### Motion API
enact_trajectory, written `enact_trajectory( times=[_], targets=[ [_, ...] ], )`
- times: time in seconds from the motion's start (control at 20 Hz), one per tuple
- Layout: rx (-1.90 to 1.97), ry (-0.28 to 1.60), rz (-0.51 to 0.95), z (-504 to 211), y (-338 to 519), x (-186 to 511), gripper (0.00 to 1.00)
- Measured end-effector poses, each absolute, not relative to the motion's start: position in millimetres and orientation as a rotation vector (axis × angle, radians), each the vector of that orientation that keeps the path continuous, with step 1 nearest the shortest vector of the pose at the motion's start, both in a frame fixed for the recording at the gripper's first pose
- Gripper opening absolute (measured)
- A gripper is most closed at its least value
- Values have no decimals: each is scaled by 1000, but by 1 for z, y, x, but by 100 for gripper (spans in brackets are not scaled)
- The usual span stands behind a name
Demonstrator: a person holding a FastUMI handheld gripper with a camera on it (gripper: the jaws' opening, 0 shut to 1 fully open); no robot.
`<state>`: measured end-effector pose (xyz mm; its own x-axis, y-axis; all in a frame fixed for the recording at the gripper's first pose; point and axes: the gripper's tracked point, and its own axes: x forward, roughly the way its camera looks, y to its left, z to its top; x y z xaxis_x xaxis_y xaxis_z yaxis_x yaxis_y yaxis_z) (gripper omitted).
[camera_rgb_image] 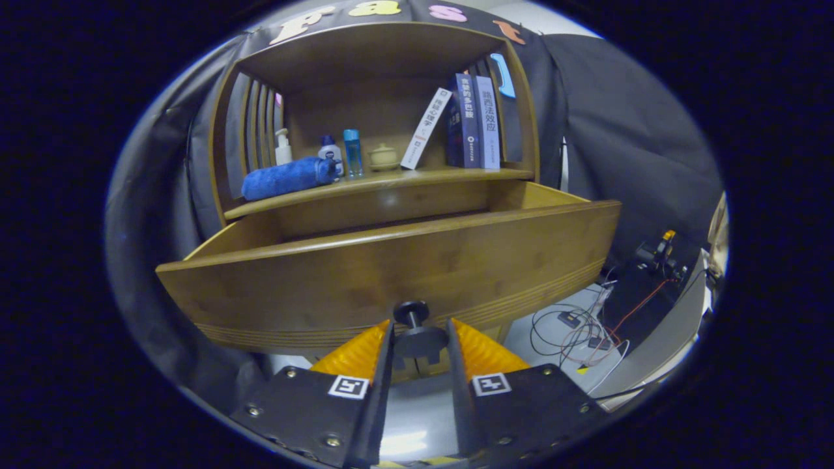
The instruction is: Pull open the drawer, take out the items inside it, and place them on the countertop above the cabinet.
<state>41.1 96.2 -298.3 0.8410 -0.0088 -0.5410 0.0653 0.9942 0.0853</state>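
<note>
While level, claw (420,339) around drawer knob (417,329)

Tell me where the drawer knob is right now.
In the gripper view, the drawer knob sits low on the pulled-out drawer front, between the fingers of the hand-held gripper, which close on it.

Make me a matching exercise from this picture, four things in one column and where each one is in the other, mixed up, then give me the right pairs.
Things:
1. drawer knob
2. blue rolled towel
3. leaning white book
4. small lidded pot

Places:
A. on the countertop between the blue bottle and the books
B. between the gripper fingers, on the open drawer front
C. lying on the countertop in front of the pump bottle
D. tilted against the upright dark books

Pairs: 1-B, 2-C, 3-D, 4-A
</note>
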Motion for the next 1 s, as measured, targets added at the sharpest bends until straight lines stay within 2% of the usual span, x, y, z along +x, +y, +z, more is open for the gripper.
enact_trajectory(
  times=[0.15,0.3,0.45,0.55,0.8,1.0],
  targets=[
    [111,501,-30,-270,98,40,54],
    [77,433,-17,-235,104,48,56],
    [56,382,3,-205,118,74,68],
    [59,384,-34,-196,117,97,75],
    [87,539,-142,-214,108,143,95],
    [173,685,-199,-245,109,170,95]
  ],
)
